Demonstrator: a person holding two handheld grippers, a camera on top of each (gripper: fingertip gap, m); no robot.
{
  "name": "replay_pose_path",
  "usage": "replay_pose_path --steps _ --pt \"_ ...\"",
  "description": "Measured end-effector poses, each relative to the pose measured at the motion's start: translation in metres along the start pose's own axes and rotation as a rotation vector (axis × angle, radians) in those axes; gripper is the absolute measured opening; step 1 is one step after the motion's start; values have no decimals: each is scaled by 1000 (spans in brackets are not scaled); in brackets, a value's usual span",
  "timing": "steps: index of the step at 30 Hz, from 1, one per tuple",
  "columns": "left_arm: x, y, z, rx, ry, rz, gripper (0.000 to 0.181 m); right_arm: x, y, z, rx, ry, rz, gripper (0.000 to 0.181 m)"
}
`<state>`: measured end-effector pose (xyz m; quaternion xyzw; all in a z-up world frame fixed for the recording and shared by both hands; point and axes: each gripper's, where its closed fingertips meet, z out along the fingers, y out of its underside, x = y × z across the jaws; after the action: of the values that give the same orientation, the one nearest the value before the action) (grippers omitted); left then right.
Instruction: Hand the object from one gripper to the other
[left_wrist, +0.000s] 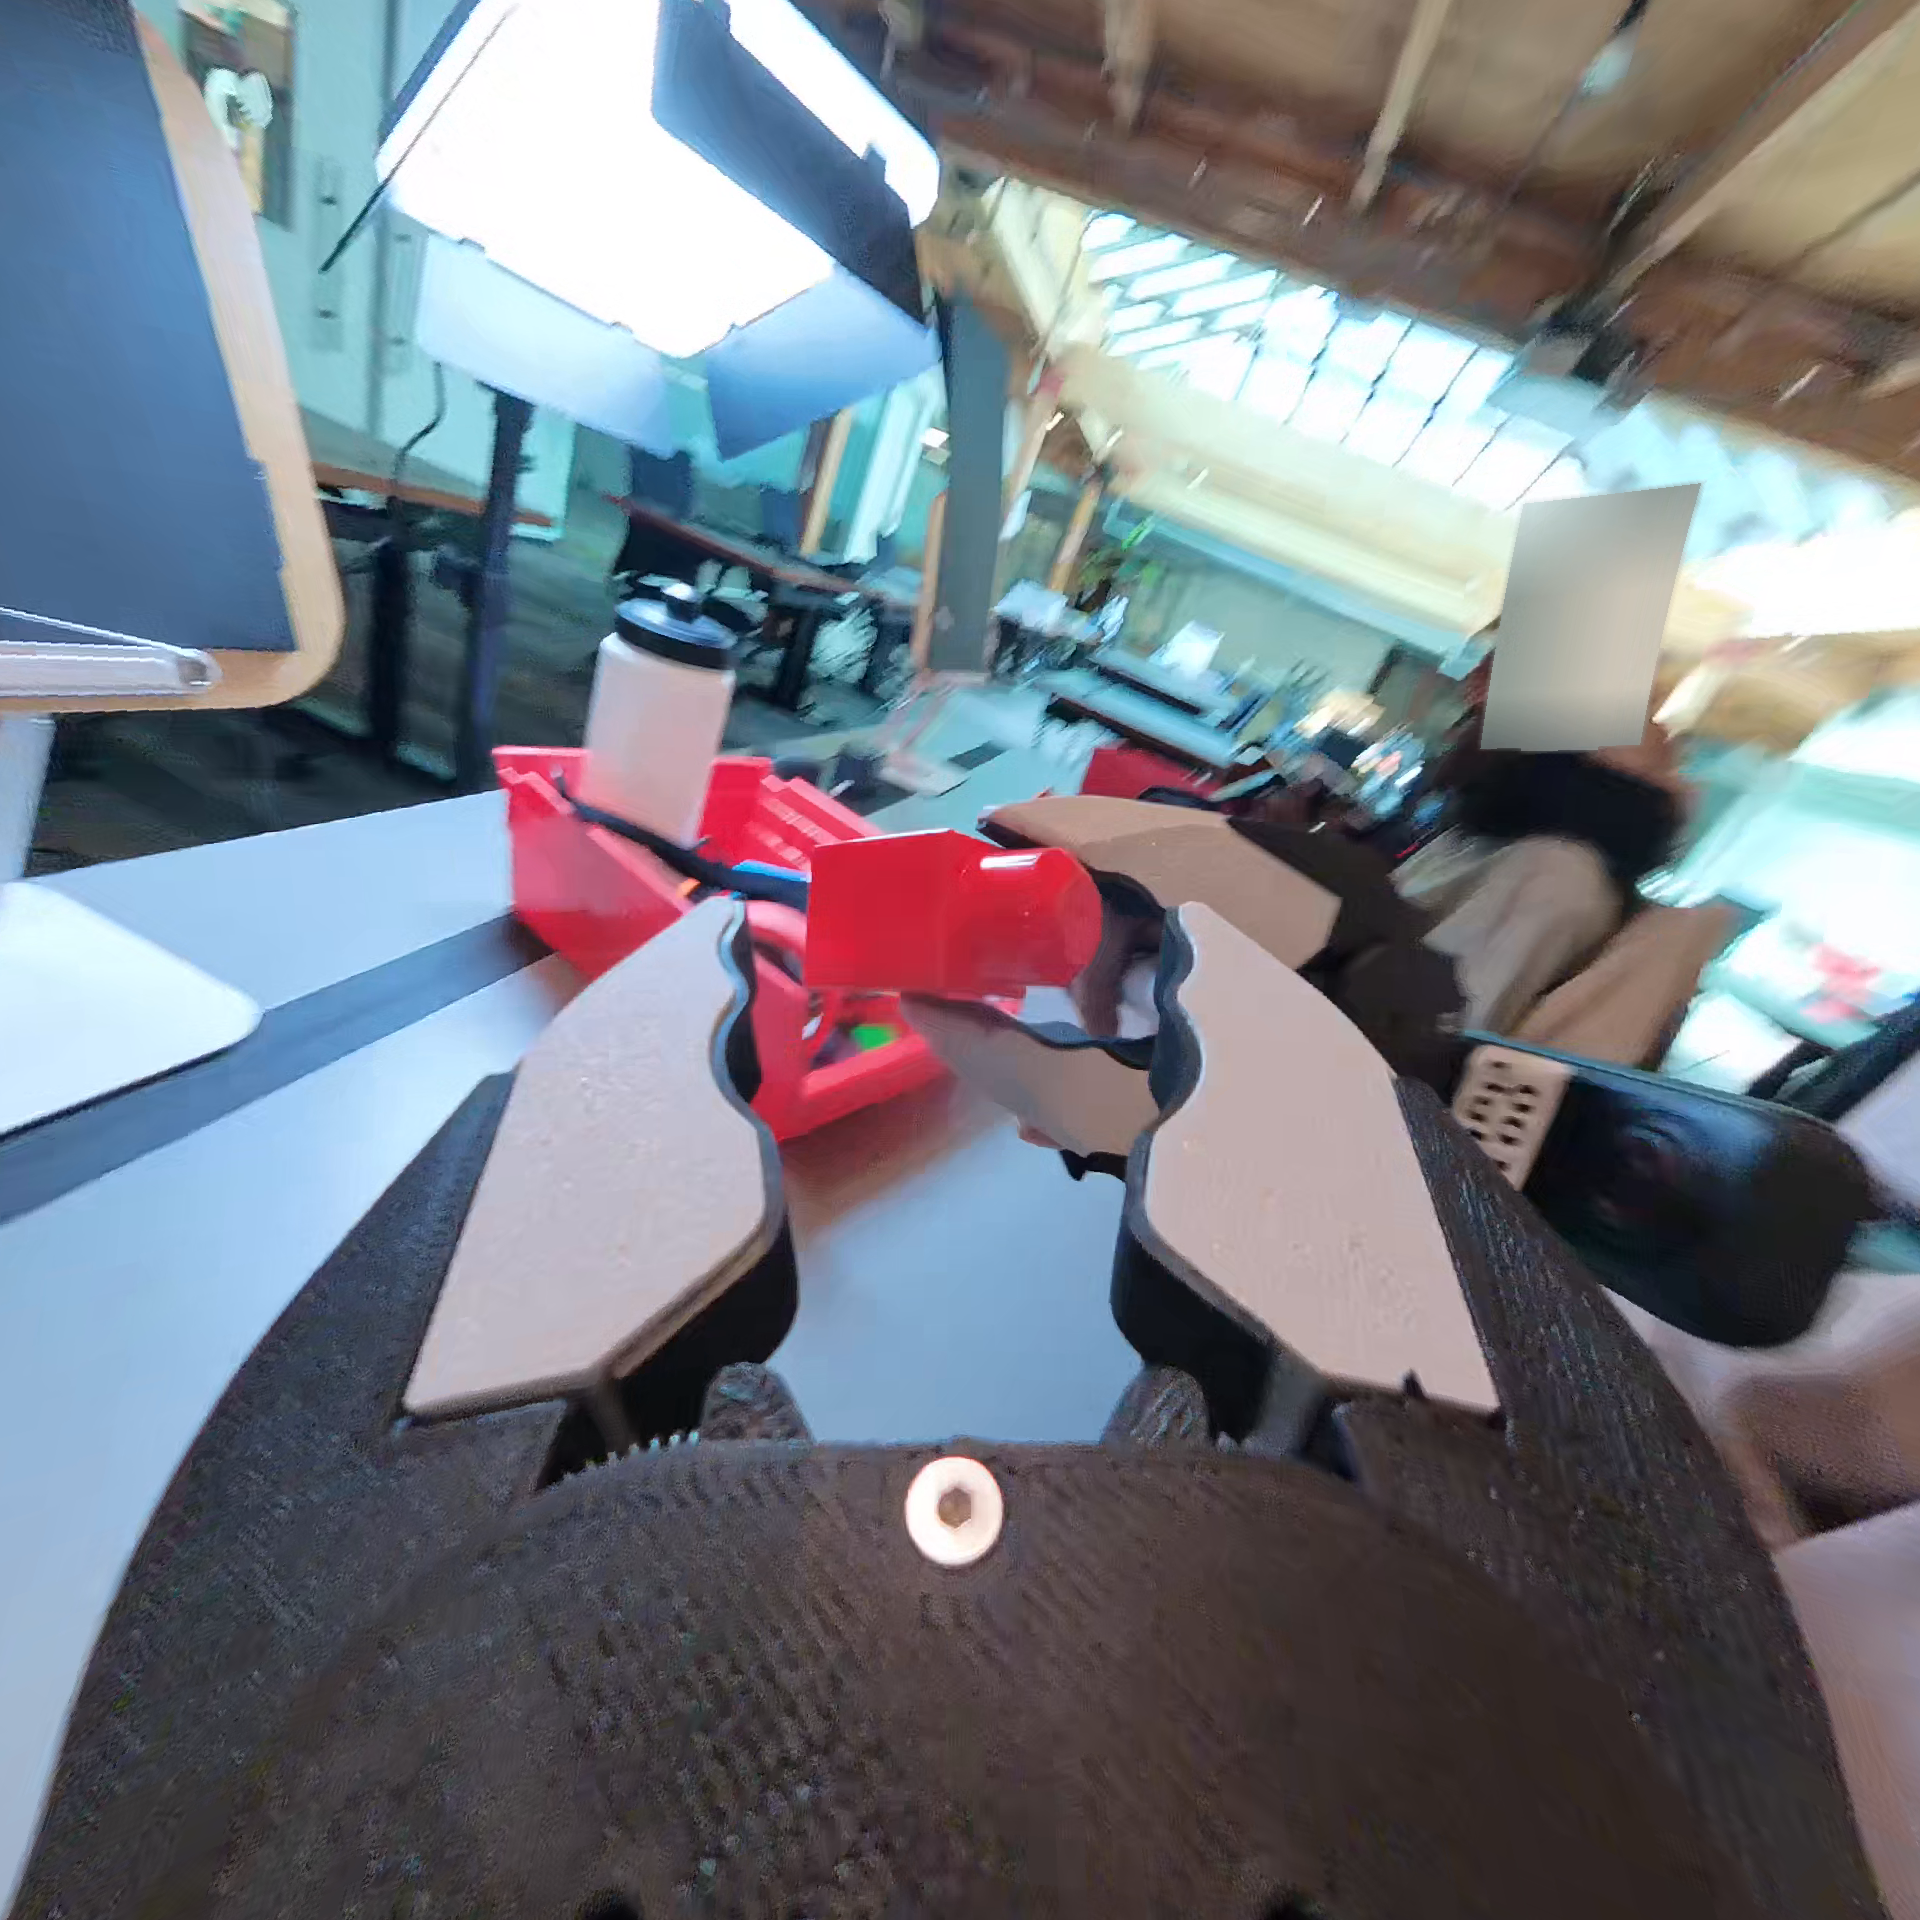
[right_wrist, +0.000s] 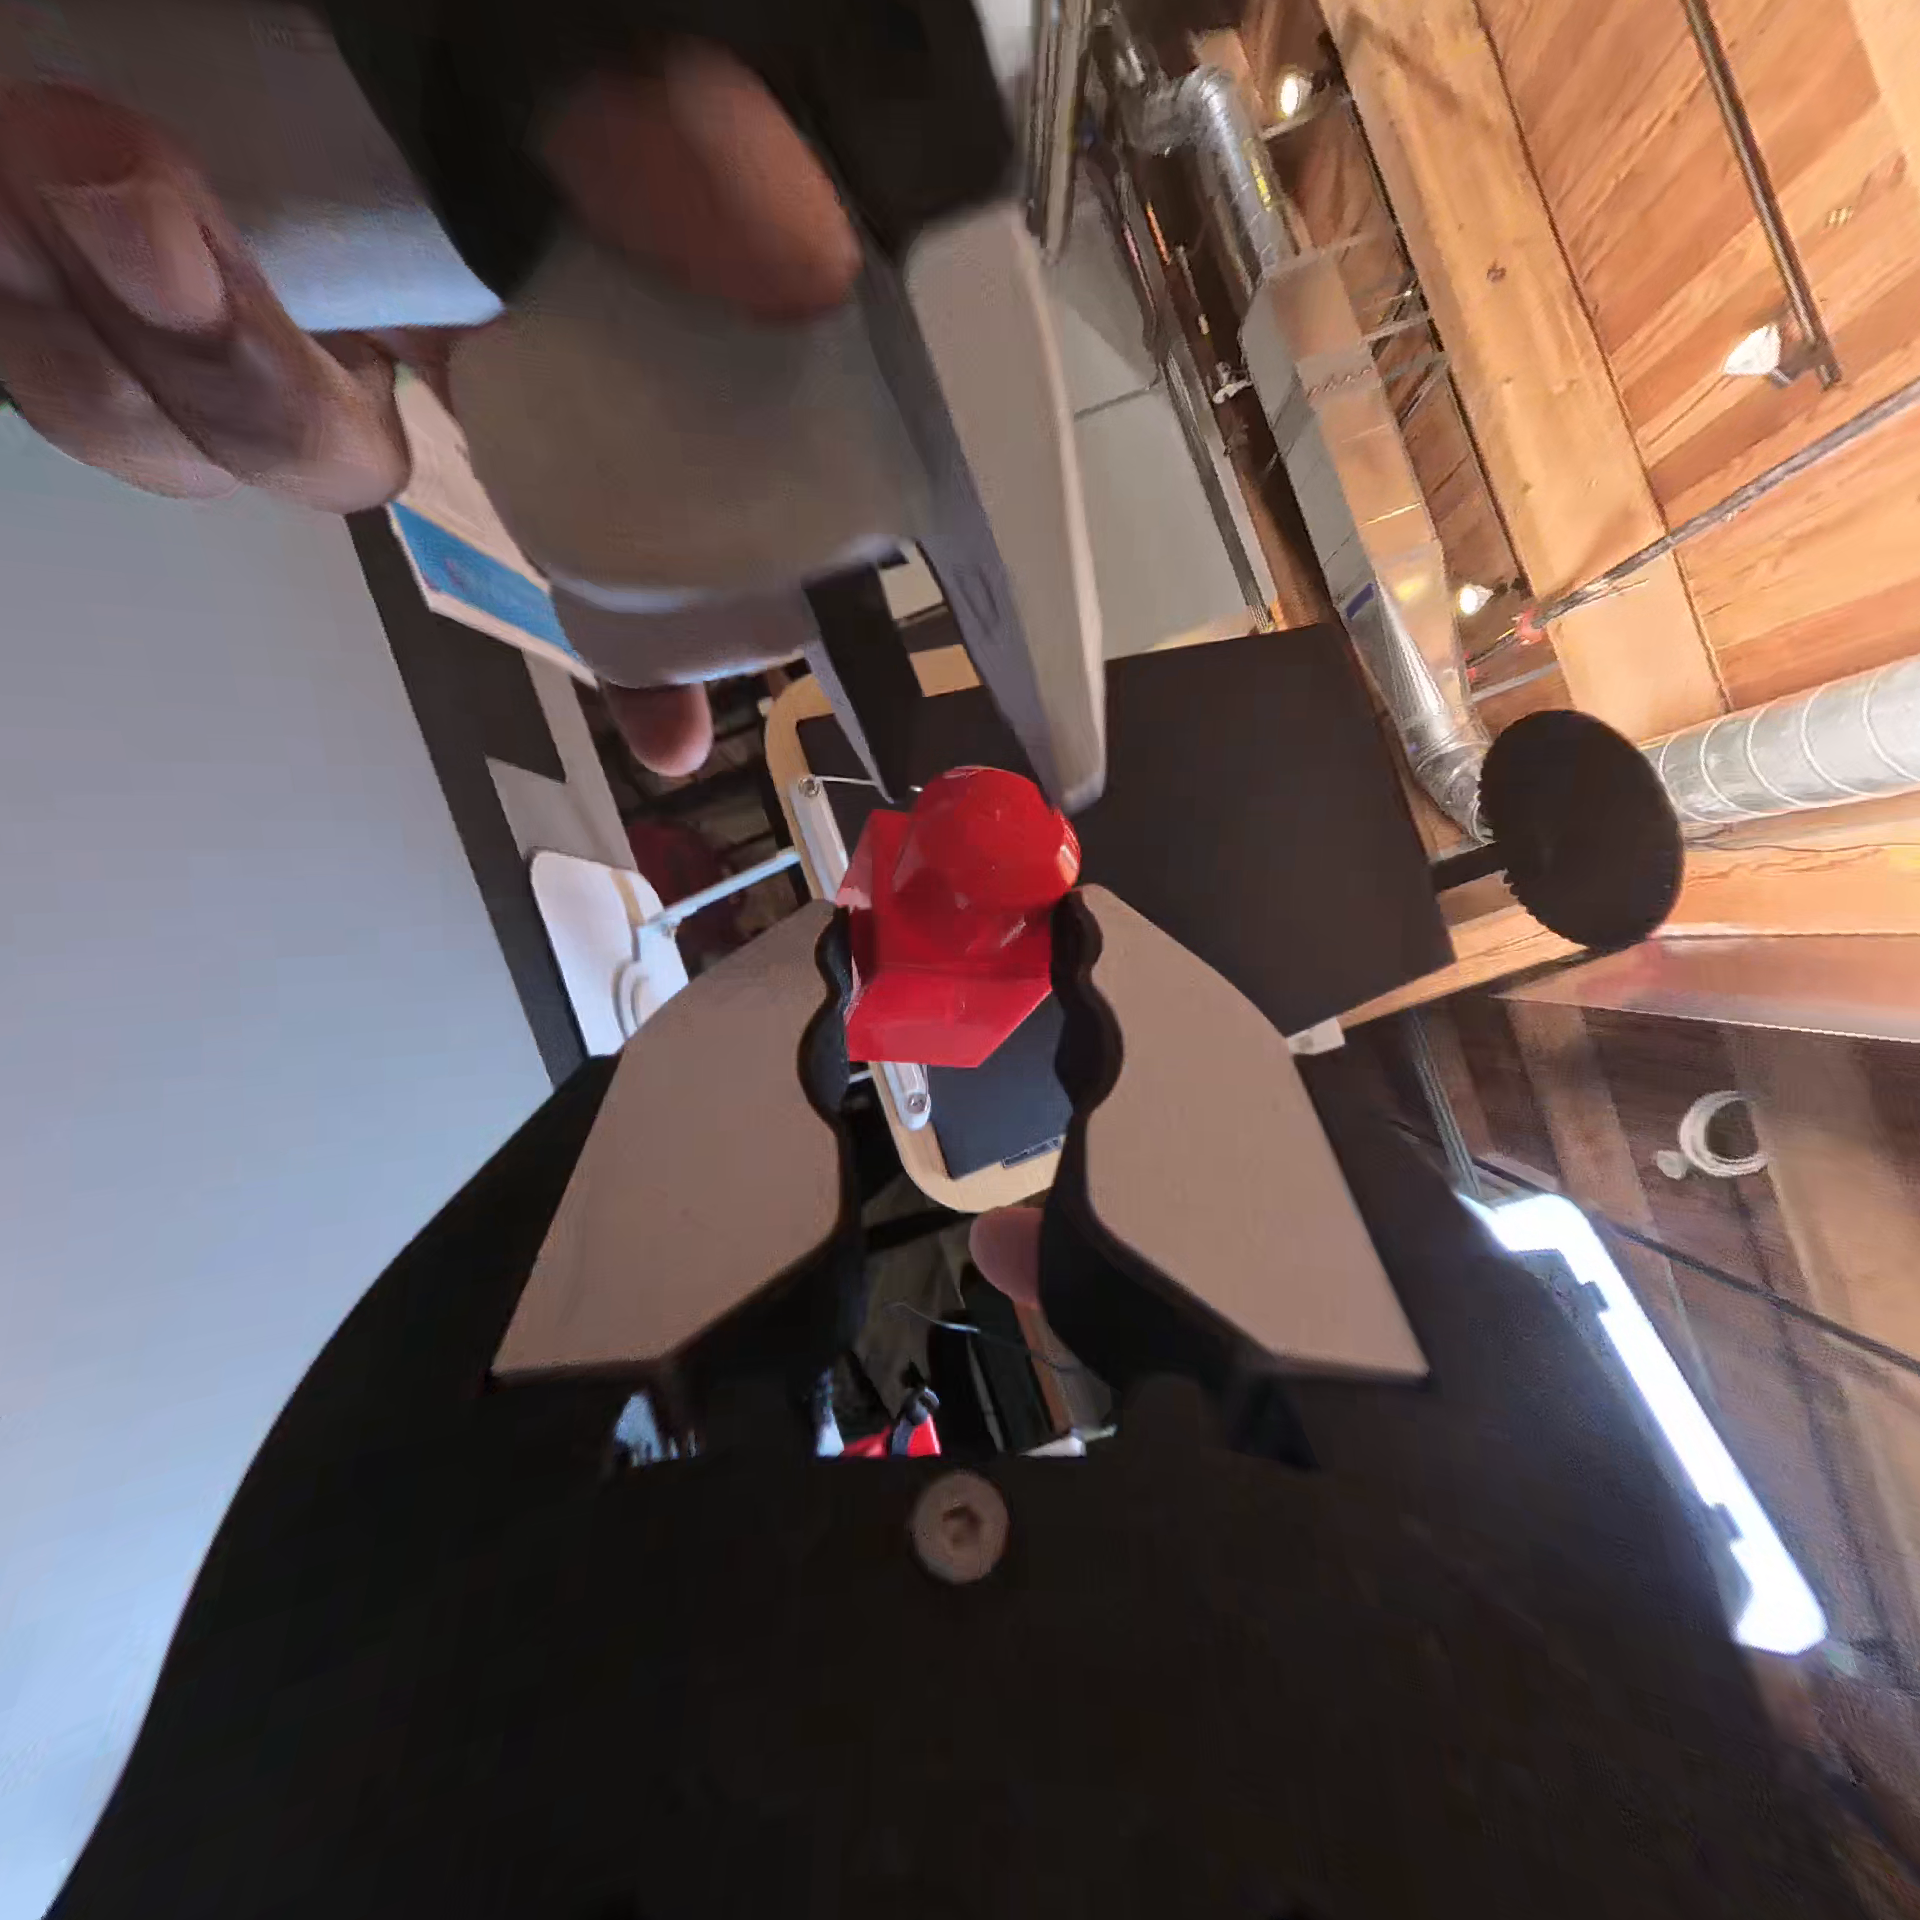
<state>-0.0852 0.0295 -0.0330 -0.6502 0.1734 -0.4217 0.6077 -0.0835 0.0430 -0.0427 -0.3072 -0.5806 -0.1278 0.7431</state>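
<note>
red plastic object (right_wrist: 956, 914), glossy and faceted with a rounded end and a blocky squared end, sits in the air between the two tan fingers of the right gripper (right_wrist: 958, 971), whose wavy black pads (right_wrist: 829, 997) press against its sides, so this gripper is pinching the object. in the left wrist view the same object (left_wrist: 951, 914) shows ahead, above the bench (left_wrist: 208, 1299), with its rounded end held by the right gripper (left_wrist: 1117, 951) that reaches in from the right side and its squared end pointing toward the left. the left gripper (left_wrist: 956, 966) has its fingers spread wide apart, and the object lies beyond and between their tips; whether it touches either one cannot be told. behind the object a red plastic tray (left_wrist: 623, 894) rests on the grey bench, with dark cables inside and a white bottle (left_wrist: 660, 717) with a black cap standing upright at its far end. a dark strip (left_wrist: 260, 1049) runs across the bench top, and the white base of a monitor stand (left_wrist: 94, 997) sits at the left. a bright panel light (left_wrist: 623, 187) hangs above, and a seated person (left_wrist: 1517, 914) is far off at the right. in the right wrist view a hand (right_wrist: 156, 343) wraps around the blurred grey body of the left gripper close to the lens.
</note>
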Motion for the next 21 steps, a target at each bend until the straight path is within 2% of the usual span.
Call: replay_pose_path --steps 3,4,6,9,11,13,14,17,19,21 --pt "-9 29 9 -181 -125 164 63 -17 -6 4 -21 -15 -71 37" --pt "-14 35 9 -224 -173 230 55 -20 -10 4 -12 -19 -101 37" --pt "-14 32 9 -208 -203 355 37 -19 -14 3 -19 -9 -140 35" --pt "-11 31 8 -208 -171 420 36 -19 -18 0 -5 -67 -84 35" --pt "-8 28 6 -168 -97 382 36 -16 -25 -5 48 -150 99 39" --pt "-1 19 0 -89 35 268 36 -11 -33 -11 120 -279 369 47" --pt "3 13 -5 -43 111 216 36 -7 -38 -16 174 -362 507 51" --pt "11 11 -14 -35 304 -3 36 12 -52 -38 377 -565 863 63" --pt "25 6 -19 17 449 -80 36 26 -56 -49 505 -696 1098 61" --pt "40 14 -21 -21 548 -59 37 35 -54 -57 582 -862 1336 58"
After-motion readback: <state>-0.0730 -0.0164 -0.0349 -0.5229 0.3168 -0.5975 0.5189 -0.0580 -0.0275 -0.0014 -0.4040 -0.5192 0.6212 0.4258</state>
